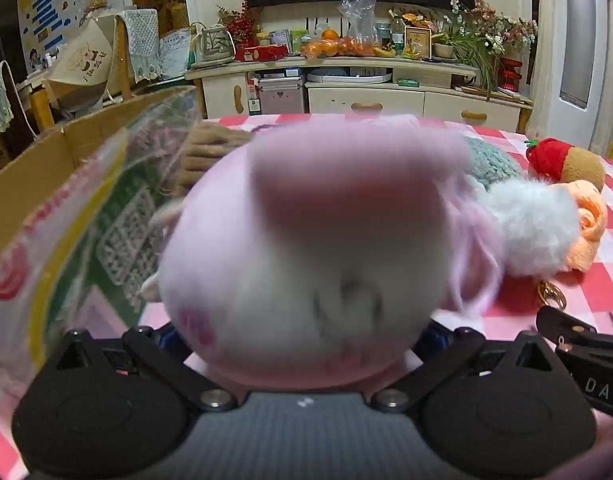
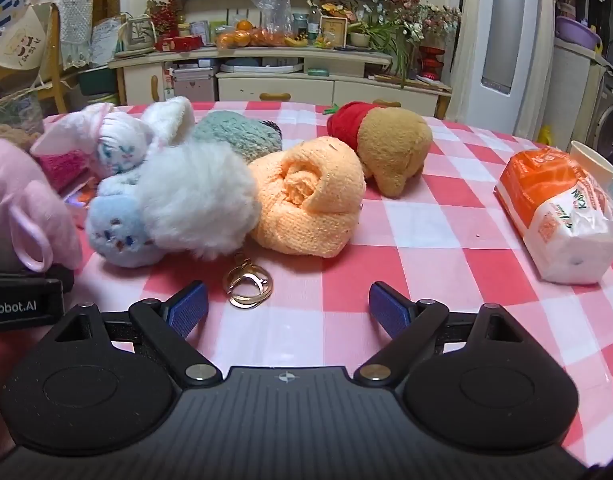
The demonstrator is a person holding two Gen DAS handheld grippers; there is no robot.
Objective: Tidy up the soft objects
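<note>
My left gripper (image 1: 302, 332) is shut on a pink plush toy (image 1: 306, 248) that fills the left wrist view, blurred and lifted near a cardboard box (image 1: 46, 160) at the left. The same pink plush (image 2: 22, 204) shows at the left edge of the right wrist view. My right gripper (image 2: 288, 308) is open and empty above the checked tablecloth (image 2: 426, 240). Ahead of it lie a white fluffy toy (image 2: 186, 204), an orange knitted toy (image 2: 310, 200), a brown toy with a red top (image 2: 386, 144), a teal plush (image 2: 234, 132) and a white bunny (image 2: 118, 140).
A gold keyring (image 2: 248, 284) lies just before the right gripper. A tissue pack (image 2: 562, 216) and a paper cup (image 2: 592, 164) stand at the right. A plastic bag (image 1: 78, 240) lines the box. A cluttered cabinet (image 2: 266, 76) stands behind the table.
</note>
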